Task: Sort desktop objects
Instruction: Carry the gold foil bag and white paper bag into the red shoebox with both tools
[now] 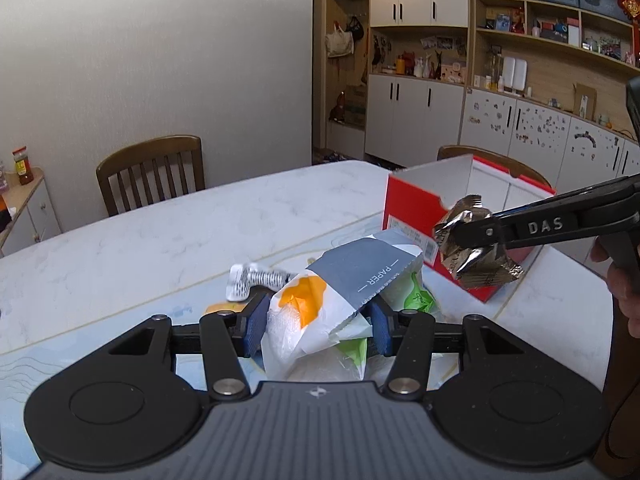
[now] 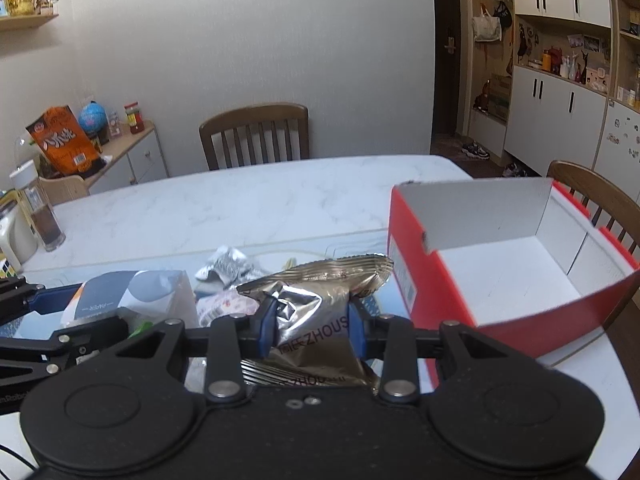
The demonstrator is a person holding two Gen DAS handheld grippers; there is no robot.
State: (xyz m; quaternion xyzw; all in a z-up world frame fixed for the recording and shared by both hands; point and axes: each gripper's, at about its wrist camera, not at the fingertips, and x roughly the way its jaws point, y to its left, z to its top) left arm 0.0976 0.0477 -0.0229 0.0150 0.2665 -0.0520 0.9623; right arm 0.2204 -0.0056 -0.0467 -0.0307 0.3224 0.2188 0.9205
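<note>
My left gripper (image 1: 316, 322) is shut on a white tissue pack (image 1: 320, 304) with a grey and orange print, held above the table. It also shows in the right wrist view (image 2: 132, 292). My right gripper (image 2: 314, 330) is shut on a crumpled gold foil packet (image 2: 316, 308) and holds it in the air, left of the open red box (image 2: 412, 264). In the left wrist view the right gripper (image 1: 472, 236) holds the foil packet (image 1: 476, 258) in front of the red box (image 1: 412, 204). The box interior is white.
A silver-white wrapper (image 1: 256, 278) lies on the marble table (image 1: 160, 236), with a green packet (image 1: 418, 300) under the tissue pack. Wooden chairs (image 2: 256, 136) stand at the far side. A bottle (image 2: 42, 216) stands at the table's left edge.
</note>
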